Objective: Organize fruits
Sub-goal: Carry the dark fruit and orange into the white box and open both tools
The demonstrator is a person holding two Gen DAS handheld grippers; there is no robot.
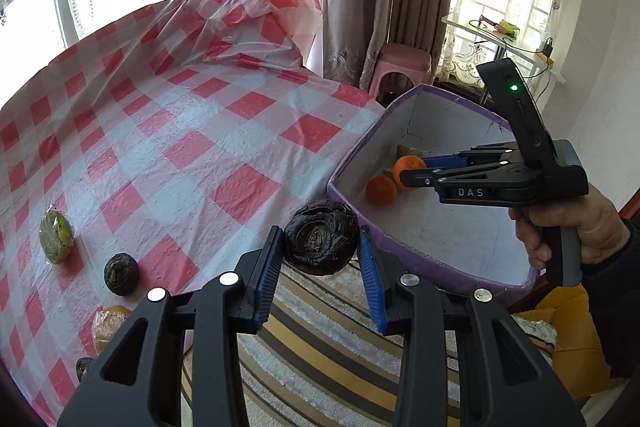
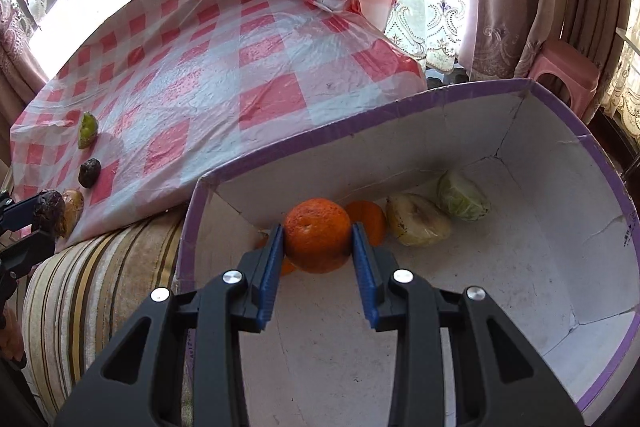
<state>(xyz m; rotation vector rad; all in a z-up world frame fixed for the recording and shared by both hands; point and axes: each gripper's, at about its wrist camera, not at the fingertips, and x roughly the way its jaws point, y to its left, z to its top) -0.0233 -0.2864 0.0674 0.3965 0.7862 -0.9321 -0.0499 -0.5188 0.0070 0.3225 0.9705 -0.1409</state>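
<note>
My left tongs, angled downward, clamp a dark wrinkled round fruit beyond the tabletop's near edge; my right tongs, tilted steeply down, clamp a round orange inside the purple-rimmed white box.

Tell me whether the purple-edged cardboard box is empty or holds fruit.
Holds fruit. The purple-edged cardboard box has an orange and two wrapped pale fruits inside.

Left tool clamped, tilted down; right tool likewise
</note>
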